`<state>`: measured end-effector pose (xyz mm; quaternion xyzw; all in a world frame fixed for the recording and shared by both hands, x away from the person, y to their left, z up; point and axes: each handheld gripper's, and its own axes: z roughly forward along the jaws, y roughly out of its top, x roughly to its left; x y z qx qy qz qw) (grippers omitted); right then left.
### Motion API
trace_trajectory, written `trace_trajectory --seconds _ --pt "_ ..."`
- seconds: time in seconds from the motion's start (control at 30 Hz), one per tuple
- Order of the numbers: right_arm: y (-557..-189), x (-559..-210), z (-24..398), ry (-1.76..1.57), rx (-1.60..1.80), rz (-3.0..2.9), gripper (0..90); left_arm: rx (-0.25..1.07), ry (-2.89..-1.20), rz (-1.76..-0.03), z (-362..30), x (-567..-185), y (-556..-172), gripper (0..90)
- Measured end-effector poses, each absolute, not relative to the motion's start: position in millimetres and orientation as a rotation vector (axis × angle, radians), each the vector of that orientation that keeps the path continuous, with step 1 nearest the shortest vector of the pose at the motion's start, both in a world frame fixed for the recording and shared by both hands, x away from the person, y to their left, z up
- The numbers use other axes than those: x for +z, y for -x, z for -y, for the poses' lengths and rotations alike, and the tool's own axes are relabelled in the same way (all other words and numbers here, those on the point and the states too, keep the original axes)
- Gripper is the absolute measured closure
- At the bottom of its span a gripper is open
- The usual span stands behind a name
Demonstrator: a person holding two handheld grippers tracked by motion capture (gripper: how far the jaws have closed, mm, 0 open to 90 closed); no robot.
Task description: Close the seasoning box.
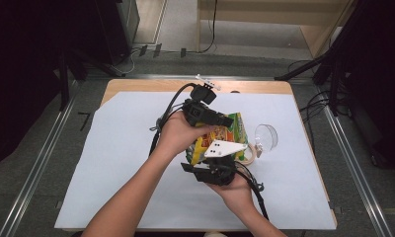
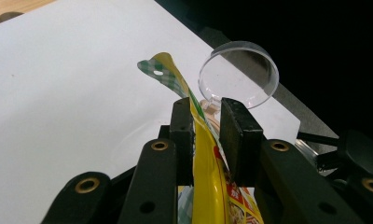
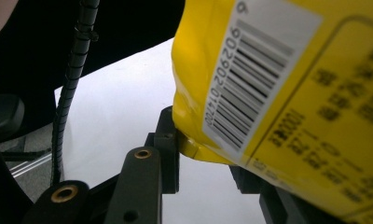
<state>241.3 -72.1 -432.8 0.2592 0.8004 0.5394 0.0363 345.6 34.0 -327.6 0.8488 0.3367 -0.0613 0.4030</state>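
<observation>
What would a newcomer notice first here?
The yellow snack bag, held above the middle of the white sheet, with the left gripper clamped on its top edge and the right gripper on its lower corner by the barcode. Next, the clear round lid on the sheet to the bag's right.

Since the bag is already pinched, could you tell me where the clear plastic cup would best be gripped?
Grip the clear cup by its thin rim, from the open mouth side. It lies tipped on the white sheet beside the snack bag, so one tong can probably slip inside and one outside the wall.
</observation>
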Motion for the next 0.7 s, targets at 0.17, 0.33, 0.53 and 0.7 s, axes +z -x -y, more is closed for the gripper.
trace_trajectory --seconds 0.17,0.33,0.53,0.7 --pt "-241.7 -433.9 71.9 -0.789 1.649 -2.455 69.0 -0.139 -2.147 -0.842 -33.1 -327.4 -343.5 75.4" --pt "-241.3 -434.2 71.8 -0.792 1.651 -2.454 67.4 -0.140 -2.148 -0.841 -33.2 -327.4 -344.0 75.4" --pt "-240.5 -434.7 72.4 -0.766 1.648 -2.451 71.0 -0.114 -2.160 -0.828 -31.2 -325.5 -339.7 75.4" --pt "-241.2 -435.2 71.9 -0.773 1.655 -2.446 70.8 -0.109 -2.159 -0.825 -31.5 -325.4 -340.4 75.3"
